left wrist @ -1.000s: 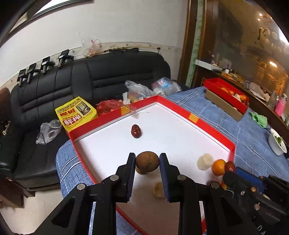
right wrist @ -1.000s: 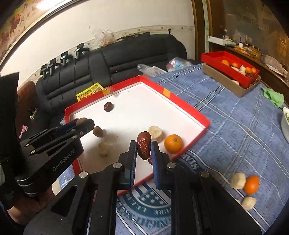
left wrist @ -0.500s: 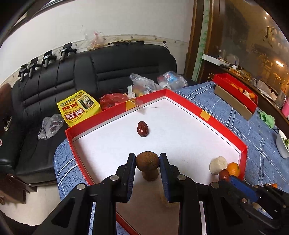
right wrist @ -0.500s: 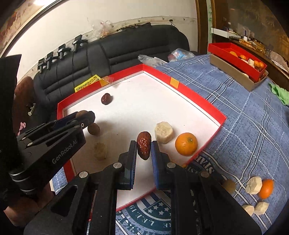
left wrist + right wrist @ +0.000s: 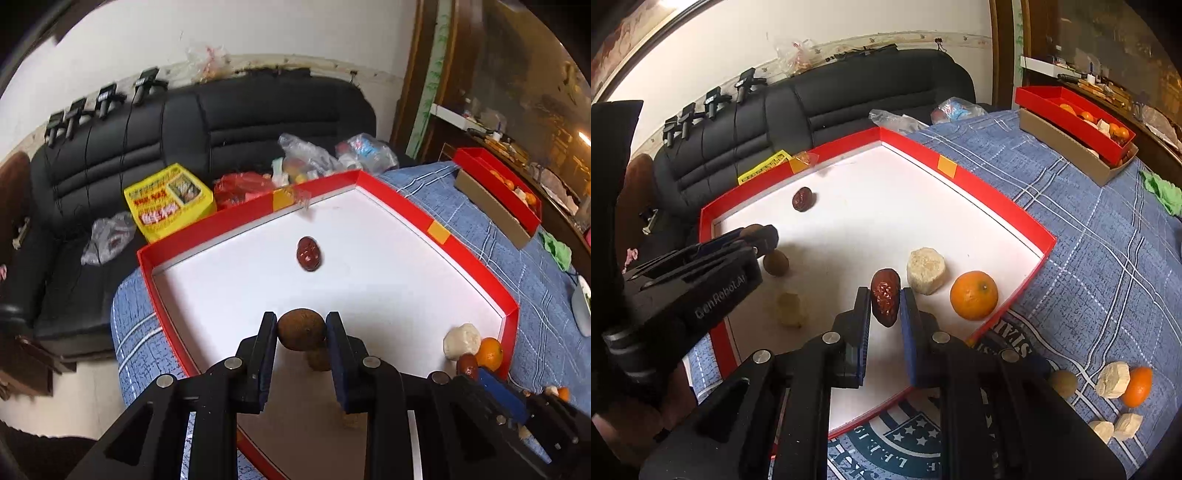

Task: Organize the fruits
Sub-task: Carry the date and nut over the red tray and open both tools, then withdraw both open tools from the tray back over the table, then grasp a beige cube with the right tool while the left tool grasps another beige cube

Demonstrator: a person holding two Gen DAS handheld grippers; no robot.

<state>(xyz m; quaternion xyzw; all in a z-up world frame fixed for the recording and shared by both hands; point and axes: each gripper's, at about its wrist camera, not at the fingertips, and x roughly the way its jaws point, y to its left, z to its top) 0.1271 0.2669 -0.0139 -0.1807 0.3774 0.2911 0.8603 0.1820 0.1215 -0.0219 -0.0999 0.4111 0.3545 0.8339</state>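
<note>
Black left gripper [image 5: 301, 325], silver screws, blue-padded jaws, white GenRobot.AI lettering

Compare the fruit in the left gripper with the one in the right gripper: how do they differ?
The brown fruit in the left gripper is round, dull and tan; the red date in the right gripper is long, glossy, wrinkled and dark red. The brown fruit spreads its jaws wider than the slim date does. Both are clamped over the red tray.

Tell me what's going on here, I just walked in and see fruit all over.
A person is sorting fruit into a red-rimmed tray with two handheld grippers. The left gripper is shut on a round brown fruit; the right gripper is shut on a red date. In the tray lie another date, an orange and a pale chunk.
</note>
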